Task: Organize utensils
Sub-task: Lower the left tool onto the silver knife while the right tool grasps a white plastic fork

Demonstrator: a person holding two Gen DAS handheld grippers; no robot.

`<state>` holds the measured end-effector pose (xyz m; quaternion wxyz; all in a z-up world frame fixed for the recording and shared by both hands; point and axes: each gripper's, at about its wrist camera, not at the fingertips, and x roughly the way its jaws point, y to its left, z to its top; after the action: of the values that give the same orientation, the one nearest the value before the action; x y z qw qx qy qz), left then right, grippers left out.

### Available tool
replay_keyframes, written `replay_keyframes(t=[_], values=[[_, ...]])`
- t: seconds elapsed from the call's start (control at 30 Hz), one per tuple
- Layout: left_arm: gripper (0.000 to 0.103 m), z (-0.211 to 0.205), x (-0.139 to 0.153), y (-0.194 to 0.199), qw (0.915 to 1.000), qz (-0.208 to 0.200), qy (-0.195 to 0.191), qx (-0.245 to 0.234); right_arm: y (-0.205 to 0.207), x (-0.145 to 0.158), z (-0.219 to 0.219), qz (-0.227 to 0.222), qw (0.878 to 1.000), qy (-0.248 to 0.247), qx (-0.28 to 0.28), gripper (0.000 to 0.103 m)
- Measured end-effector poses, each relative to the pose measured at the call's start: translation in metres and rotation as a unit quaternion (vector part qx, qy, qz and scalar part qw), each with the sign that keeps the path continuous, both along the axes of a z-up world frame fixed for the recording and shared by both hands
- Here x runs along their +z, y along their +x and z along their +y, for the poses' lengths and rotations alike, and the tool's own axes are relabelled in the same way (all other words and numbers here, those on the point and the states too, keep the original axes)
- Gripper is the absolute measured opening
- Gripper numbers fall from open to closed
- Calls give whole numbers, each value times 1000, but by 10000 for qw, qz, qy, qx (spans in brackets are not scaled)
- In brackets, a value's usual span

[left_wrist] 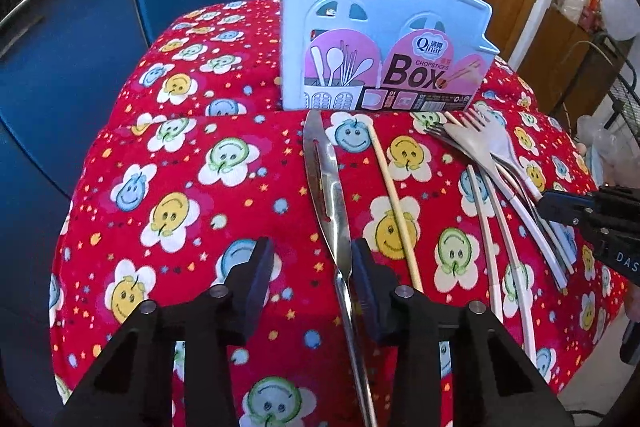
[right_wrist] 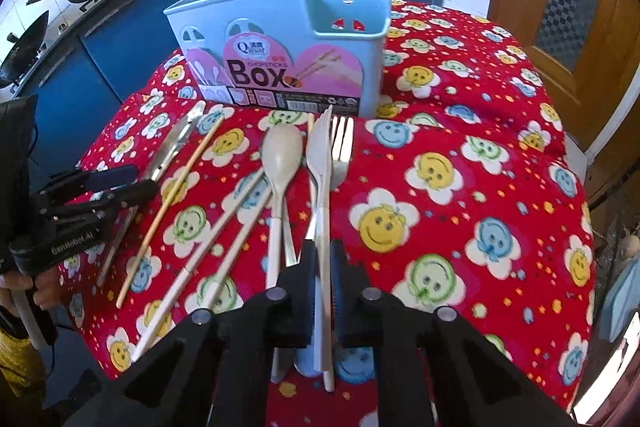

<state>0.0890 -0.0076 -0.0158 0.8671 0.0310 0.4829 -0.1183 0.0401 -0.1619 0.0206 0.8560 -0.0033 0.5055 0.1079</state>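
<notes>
Right gripper [right_wrist: 322, 259] is low over the cutlery pile, fingers narrowed around the white handle of the plastic knife [right_wrist: 321, 163]; looks pinched, tho contact isn't fully certain. Knife lies flat on the red smiley cloth, tip pointing far toward the blue chopsticks box [right_wrist: 280, 55]. Beside it: beige spoon [right_wrist: 282, 155] on the left, metal fork [right_wrist: 342, 147] on the right, touching or overlapping. Further left, white chopsticks [right_wrist: 224, 223] and a wooden stick [right_wrist: 172, 203].

Left gripper [left_wrist: 312, 267] sits w/ fingers spread wide; the steel knife [left_wrist: 326, 187] runs just inside the right finger, nothing clamped.

Step in hand, I'd say: first pick, the plastic knife. Box looks empty in its right compartment; the rest can't be seen.

Next calls for lifting straight up w/o dragging fork & spoon, then tipping the knife upright and dropping it into a box slot at the far side of the surface.
</notes>
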Motion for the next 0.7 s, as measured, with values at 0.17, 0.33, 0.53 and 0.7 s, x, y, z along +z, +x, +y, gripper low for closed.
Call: replay_keyframes(t=[0.17,0.33,0.53,0.7], values=[[41,3,1,-1,9996,259,-12,-79,-9,2,-11,145,9996,-200,-105,9],[41,2,2,9,9982,593,3,-128,-9,1,-14,387,9983,-428,-31,9],[41,-2,2,25,9969,765,16,-181,6,2,-12,552,9978,-372,-5,11],[41,-5,2,32,9962,824,97,-260,25,0,-8,703,9968,-385,60,21]])
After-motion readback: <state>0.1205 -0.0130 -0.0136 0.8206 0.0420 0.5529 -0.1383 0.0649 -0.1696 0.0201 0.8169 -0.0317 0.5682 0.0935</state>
